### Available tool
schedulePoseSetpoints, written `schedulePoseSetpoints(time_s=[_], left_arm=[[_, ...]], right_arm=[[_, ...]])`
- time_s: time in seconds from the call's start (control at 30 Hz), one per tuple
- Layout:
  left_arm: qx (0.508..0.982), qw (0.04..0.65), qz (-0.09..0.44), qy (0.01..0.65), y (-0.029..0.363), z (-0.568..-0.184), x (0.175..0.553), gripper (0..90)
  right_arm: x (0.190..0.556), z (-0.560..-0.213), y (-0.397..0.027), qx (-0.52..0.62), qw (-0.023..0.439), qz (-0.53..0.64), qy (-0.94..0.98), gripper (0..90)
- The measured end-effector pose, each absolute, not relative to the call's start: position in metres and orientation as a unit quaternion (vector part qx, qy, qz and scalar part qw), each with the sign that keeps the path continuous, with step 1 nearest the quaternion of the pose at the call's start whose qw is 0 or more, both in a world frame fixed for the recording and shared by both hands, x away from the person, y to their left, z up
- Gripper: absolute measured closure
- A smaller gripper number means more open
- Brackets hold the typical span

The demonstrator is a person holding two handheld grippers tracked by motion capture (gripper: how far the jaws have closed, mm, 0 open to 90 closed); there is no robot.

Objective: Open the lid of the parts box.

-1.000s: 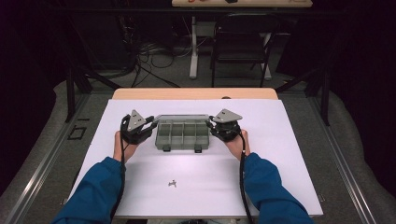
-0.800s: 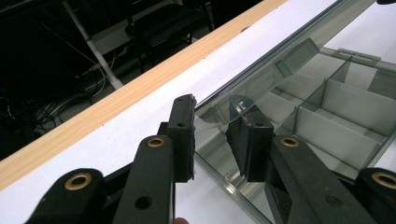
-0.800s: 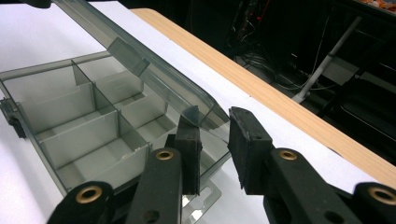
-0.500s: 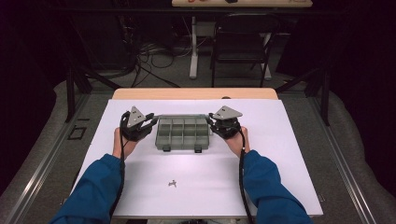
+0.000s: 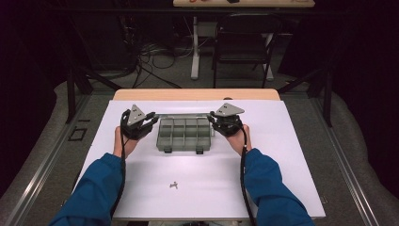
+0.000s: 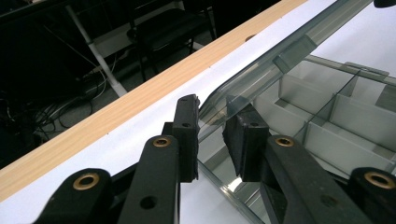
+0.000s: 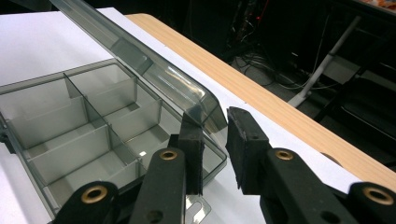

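Gripping from either side, the two grippers flank a smoky clear compartment box (image 5: 183,134) on the white table cover (image 5: 291,155), a little toward 12 o'clock of its middle. The left gripper (image 5: 151,120) sits at the box's 9 o'clock end and the right gripper (image 5: 212,120) at its 3 o'clock end. The lid (image 5: 183,115) stands raised along the box's 12 o'clock edge, leaving the divided compartments bare.

In the left gripper view the jaws straddle the rounded corner of the lid (image 6: 261,70); the claw has just been closing, with the lid edge between the pads, and a narrow gap remains, so whether the pads press on it cannot be told. In the right gripper view the lid's (image 7: 154,70) other corner runs between the jaws, which stand slightly apart; contact cannot be told there either.

A small metal part (image 5: 174,185) lies alone at 6 o'clock of the box, well apart from it
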State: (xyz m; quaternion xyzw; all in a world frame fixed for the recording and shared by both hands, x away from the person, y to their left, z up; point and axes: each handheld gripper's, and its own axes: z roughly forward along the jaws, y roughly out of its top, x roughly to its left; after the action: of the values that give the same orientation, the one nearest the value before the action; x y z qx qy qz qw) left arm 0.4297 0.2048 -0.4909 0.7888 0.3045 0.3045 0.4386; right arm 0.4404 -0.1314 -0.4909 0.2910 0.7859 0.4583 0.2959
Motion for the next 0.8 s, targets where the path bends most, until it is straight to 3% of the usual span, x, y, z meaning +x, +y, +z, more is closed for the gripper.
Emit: schedulePoseSetpoints(time_s=[0.8], left_arm=[[0.793, 0.428, 0.304, 0.308, 0.204, -0.483, 0.443, 78.1]], right_arm=[[0.456, -0.481, -0.133, 0.303, 0.274, 0.459, 0.789, 77.1]])
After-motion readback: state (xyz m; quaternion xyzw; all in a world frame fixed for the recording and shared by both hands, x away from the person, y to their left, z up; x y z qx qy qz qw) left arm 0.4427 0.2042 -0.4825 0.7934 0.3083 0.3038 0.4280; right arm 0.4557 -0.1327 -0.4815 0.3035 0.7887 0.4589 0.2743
